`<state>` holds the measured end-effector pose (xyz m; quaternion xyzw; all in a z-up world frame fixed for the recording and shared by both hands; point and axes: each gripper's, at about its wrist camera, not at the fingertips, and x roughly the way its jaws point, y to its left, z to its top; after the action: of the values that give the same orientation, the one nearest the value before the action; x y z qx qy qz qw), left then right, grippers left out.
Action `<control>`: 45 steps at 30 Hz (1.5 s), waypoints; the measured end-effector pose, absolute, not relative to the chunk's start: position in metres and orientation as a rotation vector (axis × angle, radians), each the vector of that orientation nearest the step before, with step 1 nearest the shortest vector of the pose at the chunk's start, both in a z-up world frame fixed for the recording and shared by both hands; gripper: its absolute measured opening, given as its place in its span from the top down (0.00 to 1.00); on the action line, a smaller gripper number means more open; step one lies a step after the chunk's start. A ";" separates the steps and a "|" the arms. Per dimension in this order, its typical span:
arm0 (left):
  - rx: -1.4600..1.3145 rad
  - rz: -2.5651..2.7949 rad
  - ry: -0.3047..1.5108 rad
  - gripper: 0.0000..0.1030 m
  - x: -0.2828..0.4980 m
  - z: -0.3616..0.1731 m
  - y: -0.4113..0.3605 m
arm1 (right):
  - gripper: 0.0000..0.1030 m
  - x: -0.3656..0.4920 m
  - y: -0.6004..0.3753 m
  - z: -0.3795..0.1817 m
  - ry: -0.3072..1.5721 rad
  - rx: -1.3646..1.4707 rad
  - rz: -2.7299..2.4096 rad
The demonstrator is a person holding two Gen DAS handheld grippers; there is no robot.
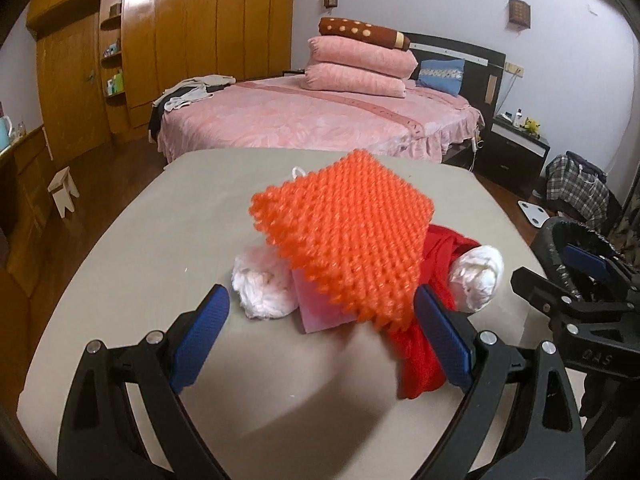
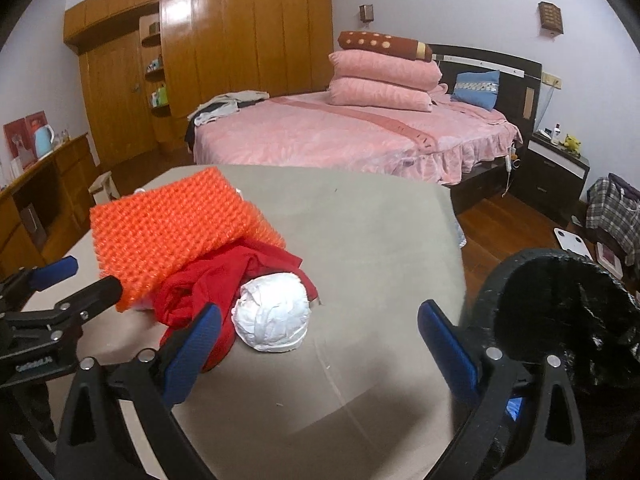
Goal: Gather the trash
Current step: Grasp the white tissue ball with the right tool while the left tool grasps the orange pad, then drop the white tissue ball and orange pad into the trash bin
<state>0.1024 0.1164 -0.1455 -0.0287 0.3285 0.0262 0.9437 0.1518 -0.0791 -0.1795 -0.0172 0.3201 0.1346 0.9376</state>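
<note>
Evidently both grippers, left (image 1: pixel 322 330) and right (image 2: pixel 318 344), are hovering spread wide, gripping nothing, facing the trash pile; the wad (image 2: pixel 272 314) is lying on the table (image 2: pixel 380 240), with the bin (image 2: pixel 560 312) waiting at the right for drops.

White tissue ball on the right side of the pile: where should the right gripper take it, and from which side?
Grip the white tissue ball across its round middle, coming from the near side, where the right gripper already stands open. Its right flank faces bare table; its left presses against the red cloth, so a finger there may snag it.
</note>
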 end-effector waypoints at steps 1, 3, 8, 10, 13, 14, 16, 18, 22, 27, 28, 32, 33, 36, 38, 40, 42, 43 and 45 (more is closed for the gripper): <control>-0.061 0.057 0.672 0.12 0.102 -0.147 0.118 | 0.07 0.154 -0.077 -0.182 0.660 -0.039 0.276; -0.074 0.063 0.674 0.12 0.101 -0.150 0.120 | 0.07 0.158 -0.073 -0.186 0.670 -0.047 0.279; -0.083 0.064 0.684 0.12 0.100 -0.156 0.122 | 0.11 0.166 -0.060 -0.197 0.697 -0.077 0.291; -0.088 0.061 0.686 0.12 0.100 -0.156 0.122 | 0.16 0.170 -0.056 -0.200 0.718 -0.085 0.302; -0.096 0.054 0.674 0.12 0.098 -0.152 0.121 | 0.34 0.174 -0.051 -0.206 0.756 -0.099 0.331; -0.099 0.051 0.669 0.12 0.098 -0.151 0.120 | 0.53 0.176 -0.049 -0.208 0.776 -0.100 0.351; -0.109 0.042 0.658 0.12 0.098 -0.147 0.118 | 0.60 0.178 -0.047 -0.210 0.801 -0.090 0.397; -0.118 0.027 0.648 0.12 0.099 -0.143 0.116 | 0.61 0.175 -0.049 -0.209 0.788 -0.080 0.400; -0.117 -0.008 0.646 0.25 0.105 -0.140 0.107 | 0.61 0.165 -0.055 -0.204 0.753 -0.083 0.367; -0.118 -0.041 0.679 0.63 0.123 -0.148 0.101 | 0.61 0.164 -0.067 -0.204 0.763 -0.074 0.339; -0.123 -0.053 0.690 0.71 0.125 -0.150 0.101 | 0.61 0.166 -0.069 -0.204 0.769 -0.072 0.336; -0.113 -0.074 0.681 0.94 0.123 -0.150 0.095 | 0.60 0.163 -0.074 -0.204 0.778 -0.063 0.325; -0.108 -0.081 0.676 0.94 0.121 -0.149 0.092 | 0.60 0.161 -0.074 -0.204 0.777 -0.062 0.324; -0.100 -0.095 0.679 0.94 0.117 -0.150 0.088 | 0.60 0.157 -0.075 -0.204 0.778 -0.058 0.323; -0.099 -0.098 0.691 0.94 0.113 -0.153 0.085 | 0.60 0.156 -0.077 -0.203 0.781 -0.052 0.322; -0.103 -0.100 0.701 0.94 0.110 -0.155 0.083 | 0.60 0.154 -0.079 -0.204 0.785 -0.047 0.322; -0.105 -0.099 0.707 0.86 0.107 -0.156 0.082 | 0.59 0.154 -0.082 -0.205 0.788 -0.047 0.321; -0.104 -0.099 0.707 0.79 0.106 -0.156 0.082 | 0.59 0.154 -0.084 -0.205 0.789 -0.045 0.320; -0.109 -0.088 0.698 0.53 0.105 -0.156 0.083 | 0.59 0.154 -0.085 -0.205 0.791 -0.042 0.317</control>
<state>0.1050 0.0827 -0.1559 -0.0534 0.3416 -0.0429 0.9374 0.1545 -0.0852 -0.2051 -0.0202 0.3834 0.1536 0.9105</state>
